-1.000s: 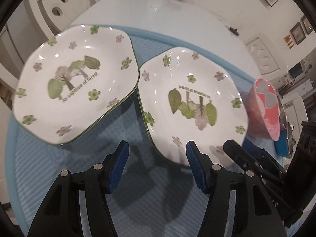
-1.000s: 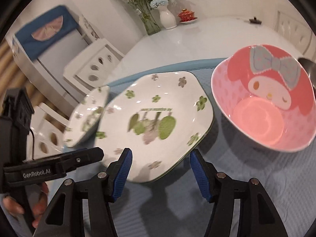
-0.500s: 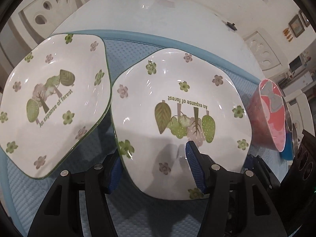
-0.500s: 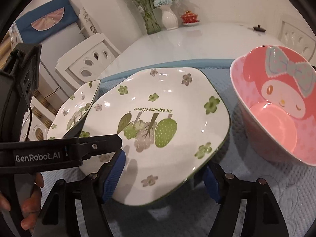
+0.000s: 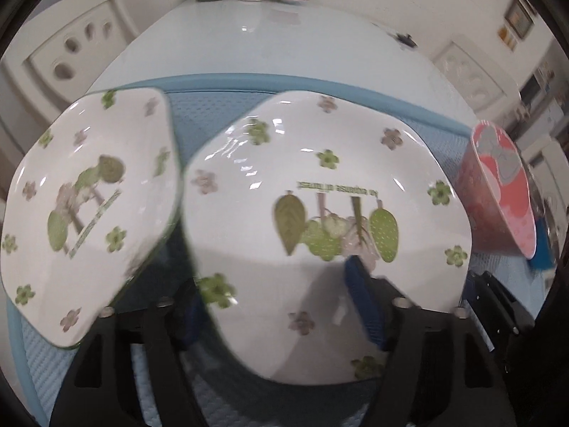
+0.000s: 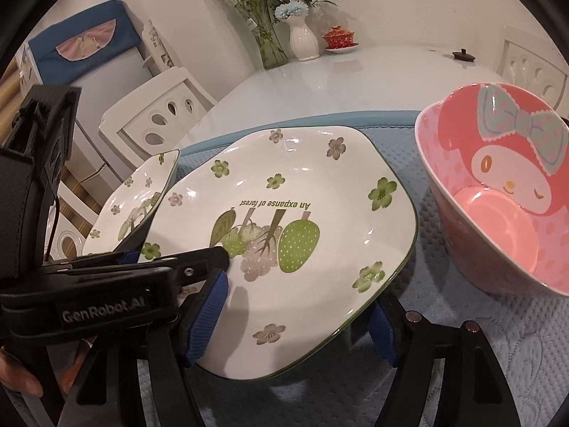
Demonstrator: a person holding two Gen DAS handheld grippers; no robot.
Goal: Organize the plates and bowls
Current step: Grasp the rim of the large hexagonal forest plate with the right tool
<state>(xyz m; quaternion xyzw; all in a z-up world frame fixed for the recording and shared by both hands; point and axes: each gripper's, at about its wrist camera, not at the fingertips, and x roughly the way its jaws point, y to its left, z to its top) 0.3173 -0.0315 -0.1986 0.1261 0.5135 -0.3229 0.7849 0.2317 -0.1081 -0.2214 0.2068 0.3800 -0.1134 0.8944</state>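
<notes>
Plates of the same leaf-and-flower pattern lie side by side on the blue mat (image 6: 444, 373) that covers the near end of the worktop (image 6: 338, 82), which reads as a pair waiting to be stacked. The right-hand plate (image 6: 284, 227), printed "An expanse of forest", has both claws at its near rim. The left claw (image 5: 274, 306) straddles that rim, one blue finger above the plate's face and the other below it; its jaws are opening, so it looks released and not pinching. The right claw (image 6: 295, 323) straddles the same rim toward the mat's near edge, one pad over the white face and one under the edge; its jaws are closing, with the rim between them, though I cannot see the pads pressing yet. My guess is that a two-sided hold suits a wide, shallow, slippery dish that would tip from a single pinch.

The second plate (image 5: 85, 206) sits toward the mat's left edge, its rim just beside the first. A pink cartoon bowl (image 6: 498, 192) stands toward the mat's right edge, apart from both plates and untouched.
</notes>
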